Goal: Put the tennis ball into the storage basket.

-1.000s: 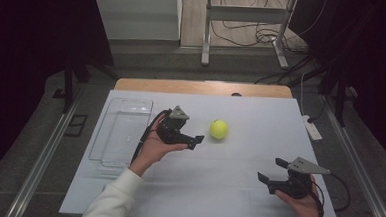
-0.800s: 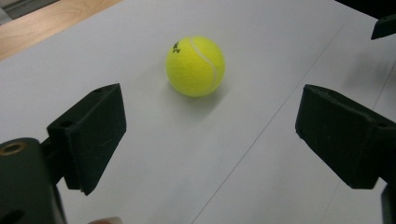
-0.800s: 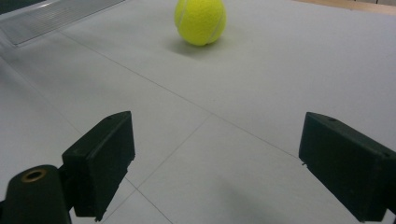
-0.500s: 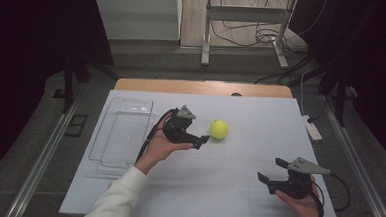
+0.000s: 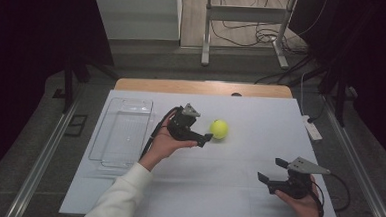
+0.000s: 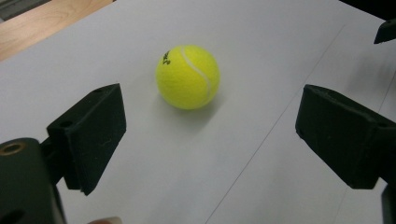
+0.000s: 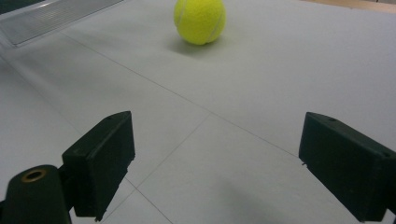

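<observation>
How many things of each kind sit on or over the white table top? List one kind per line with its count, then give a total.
Tennis ball: 1
Clear plastic tray: 1
Hand-held grippers: 2, the left gripper and the right gripper
Total: 4

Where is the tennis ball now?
In the high view the tennis ball lies on the white table, just ahead of the open left gripper, right of the clear tray.

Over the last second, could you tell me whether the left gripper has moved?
Yes. The left gripper has moved toward the tennis ball and away from the clear tray; its open fingers now sit just short of the ball.
</observation>
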### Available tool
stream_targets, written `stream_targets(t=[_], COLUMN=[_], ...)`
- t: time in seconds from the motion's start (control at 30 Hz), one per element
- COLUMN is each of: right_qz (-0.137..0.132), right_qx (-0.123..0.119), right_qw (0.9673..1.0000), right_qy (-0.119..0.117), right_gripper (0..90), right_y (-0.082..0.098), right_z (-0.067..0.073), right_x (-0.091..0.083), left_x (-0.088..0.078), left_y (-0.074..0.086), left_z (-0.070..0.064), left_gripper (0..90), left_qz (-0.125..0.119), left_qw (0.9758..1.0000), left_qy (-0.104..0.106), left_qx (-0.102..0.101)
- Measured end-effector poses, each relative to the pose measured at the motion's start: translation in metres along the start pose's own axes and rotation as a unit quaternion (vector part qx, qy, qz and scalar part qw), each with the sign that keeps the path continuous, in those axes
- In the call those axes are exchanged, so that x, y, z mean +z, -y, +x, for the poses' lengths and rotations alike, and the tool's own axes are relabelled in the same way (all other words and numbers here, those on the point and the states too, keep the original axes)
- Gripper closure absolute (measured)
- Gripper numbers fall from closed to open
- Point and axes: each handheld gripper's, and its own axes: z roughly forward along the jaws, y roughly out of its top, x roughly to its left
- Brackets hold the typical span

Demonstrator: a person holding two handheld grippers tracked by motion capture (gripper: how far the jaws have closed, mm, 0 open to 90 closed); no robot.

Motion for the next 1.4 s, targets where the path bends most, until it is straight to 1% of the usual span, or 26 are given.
stream_targets(t=[0.3,0.67,1.07,1.4], right_qz=[0.0,0.0,0.001,0.001], right_qx=[0.0,0.0,0.0,0.0], right_qw=[1.0,1.0,1.0,1.0], right_qy=[0.0,-0.001,0.0,-0.001], right_gripper=[11.2,11.2,11.2,11.2], right_y=[0.0,0.0,0.0,0.0], right_z=[0.0,0.0,0.0,0.0], right_x=[0.0,0.0,0.0,0.0], left_x=[0.005,0.011,0.018,0.029], left_y=[-0.004,-0.01,-0.013,-0.018], left_z=[0.001,0.002,0.006,0.009], left_gripper=[9.5,9.4,9.3,9.2], left_qz=[0.002,0.007,0.012,0.022], left_qw=[1.0,1.0,0.9999,0.9997], left_qy=[0.0,0.001,0.0,0.002], left_qx=[-0.002,0.001,-0.005,-0.009])
